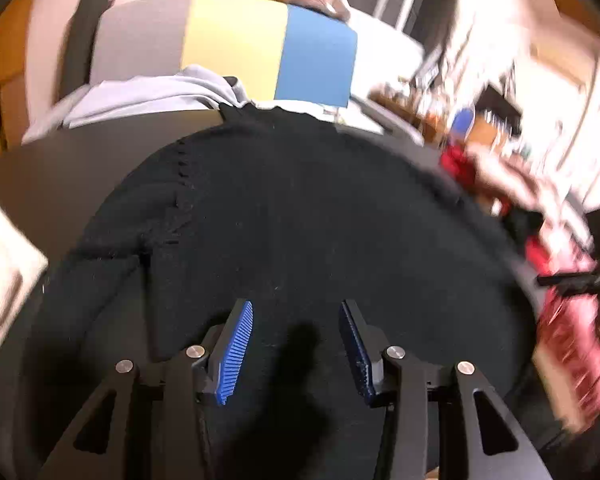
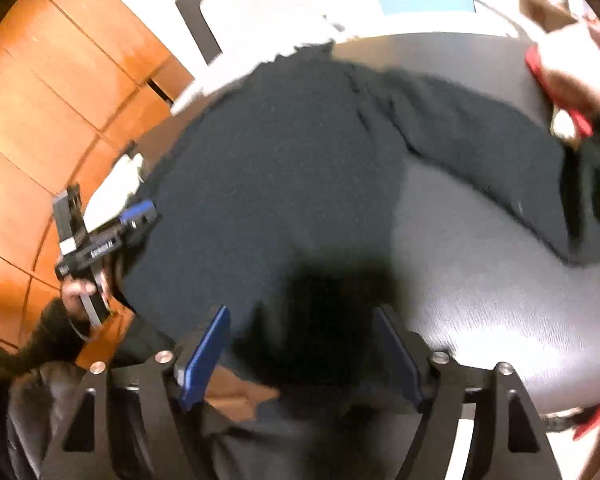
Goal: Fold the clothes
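The black sweater point(image 1: 300, 216) lies spread flat on the dark table point(image 2: 480, 264), with one sleeve point(image 2: 480, 152) stretched to the side. The left gripper point(image 1: 296, 344) hangs above the cloth with jaws apart, nothing between them. The right gripper point(image 2: 300, 360) is also released, above the sweater's near edge

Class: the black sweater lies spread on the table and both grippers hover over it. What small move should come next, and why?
Probably lower the right gripper onto the near hem of the black sweater and close. Both grippers' jaws stand open and empty, the left gripper too, and one sleeve still lies outstretched on the table.
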Demonstrator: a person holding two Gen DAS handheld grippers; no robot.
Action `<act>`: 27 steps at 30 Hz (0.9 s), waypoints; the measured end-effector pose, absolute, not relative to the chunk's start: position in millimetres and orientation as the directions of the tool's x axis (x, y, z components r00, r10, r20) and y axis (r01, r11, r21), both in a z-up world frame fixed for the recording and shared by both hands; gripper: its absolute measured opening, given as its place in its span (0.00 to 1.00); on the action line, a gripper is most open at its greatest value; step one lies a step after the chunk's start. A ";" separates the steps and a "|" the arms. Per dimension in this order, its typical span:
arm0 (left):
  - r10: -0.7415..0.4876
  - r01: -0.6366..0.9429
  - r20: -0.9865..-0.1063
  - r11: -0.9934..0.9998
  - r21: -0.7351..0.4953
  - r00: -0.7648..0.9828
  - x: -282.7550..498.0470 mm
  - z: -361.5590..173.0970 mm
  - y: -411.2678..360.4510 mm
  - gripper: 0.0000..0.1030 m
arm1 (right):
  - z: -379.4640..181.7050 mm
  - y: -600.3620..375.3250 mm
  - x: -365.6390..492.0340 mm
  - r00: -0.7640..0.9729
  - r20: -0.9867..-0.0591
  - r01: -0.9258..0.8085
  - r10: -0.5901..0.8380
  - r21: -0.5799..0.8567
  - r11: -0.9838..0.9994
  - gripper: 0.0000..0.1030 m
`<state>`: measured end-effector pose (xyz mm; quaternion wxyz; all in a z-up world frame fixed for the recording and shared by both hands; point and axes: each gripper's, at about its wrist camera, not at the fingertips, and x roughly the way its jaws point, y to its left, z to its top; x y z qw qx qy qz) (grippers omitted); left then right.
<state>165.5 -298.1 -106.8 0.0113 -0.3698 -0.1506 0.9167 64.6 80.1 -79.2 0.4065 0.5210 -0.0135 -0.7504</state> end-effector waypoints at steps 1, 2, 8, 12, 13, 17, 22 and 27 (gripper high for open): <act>0.135 0.090 -0.672 -0.953 -0.289 -0.728 165.0 -106.8 -297.3 0.46 | -76.0 74.4 63.7 -0.138 -0.757 0.602 -0.638 0.448 -0.661 0.74; 0.138 0.090 -0.670 -0.952 -0.294 -0.729 164.5 -106.9 -296.5 0.46 | -72.9 68.6 62.8 -0.149 -0.743 0.608 -0.653 0.451 -0.653 0.74; 0.113 0.039 -0.733 -0.982 -0.187 -0.670 161.0 -125.4 -288.0 0.45 | -99.7 28.8 38.2 -0.196 -0.792 0.581 -0.578 0.382 -0.719 0.81; 0.117 0.052 -0.736 -0.978 -0.202 -0.667 160.7 -126.2 -295.5 0.44 | -106.8 44.7 36.2 -0.195 -0.748 0.552 -0.635 0.451 -0.701 0.83; 0.117 0.071 -0.738 -0.973 -0.219 -0.665 159.8 -125.3 -297.2 0.44 | -107.1 48.6 37.4 -0.204 -0.731 0.549 -0.651 0.465 -0.694 0.83; 0.122 0.146 -0.727 -0.945 -0.294 -0.676 155.2 -116.2 -300.4 0.46 | -98.9 75.9 35.6 -0.236 -0.652 0.449 -0.721 0.585 -0.676 0.83; 0.195 0.116 -0.672 -0.914 -0.389 -0.715 147.2 -100.8 -287.4 0.48 | -65.5 145.1 33.7 -0.539 -0.636 0.294 -0.552 0.472 -0.831 0.85; 0.248 0.057 -0.692 -0.921 -0.386 -0.678 123.9 -100.0 -262.2 0.48 | -57.6 195.7 13.0 -0.657 -0.697 0.077 -0.286 0.316 -0.946 0.90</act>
